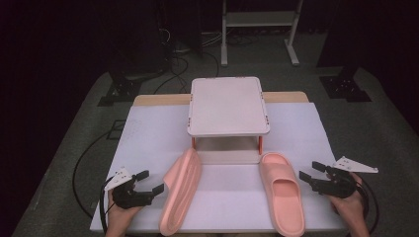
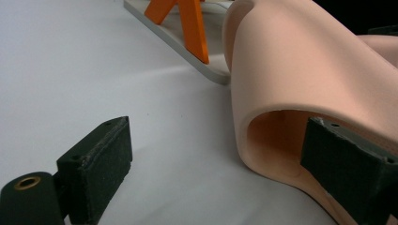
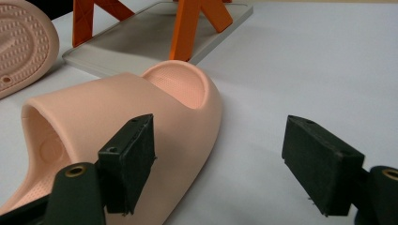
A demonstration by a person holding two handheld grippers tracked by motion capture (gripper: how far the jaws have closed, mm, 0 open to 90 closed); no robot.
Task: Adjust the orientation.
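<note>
In front of the small white stand (image 1: 228, 106), two pink slippers are seen. The left slipper (image 1: 181, 190) lies on its edge, with one jaw of the left gripper (image 1: 153, 181) apparently inside its strap opening, jaws wide. The right slipper (image 1: 283, 191) sits sole-down, just beside the wide-open, empty right gripper (image 1: 311, 170).

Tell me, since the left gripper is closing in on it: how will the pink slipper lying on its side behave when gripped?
The left slipper looks like thick moulded foam, so probably light and slightly squashy under the pads. Resting on its edge, it may well tip flat if nudged. Its matte skin looks grippy rather than slippery for the left gripper.
</note>
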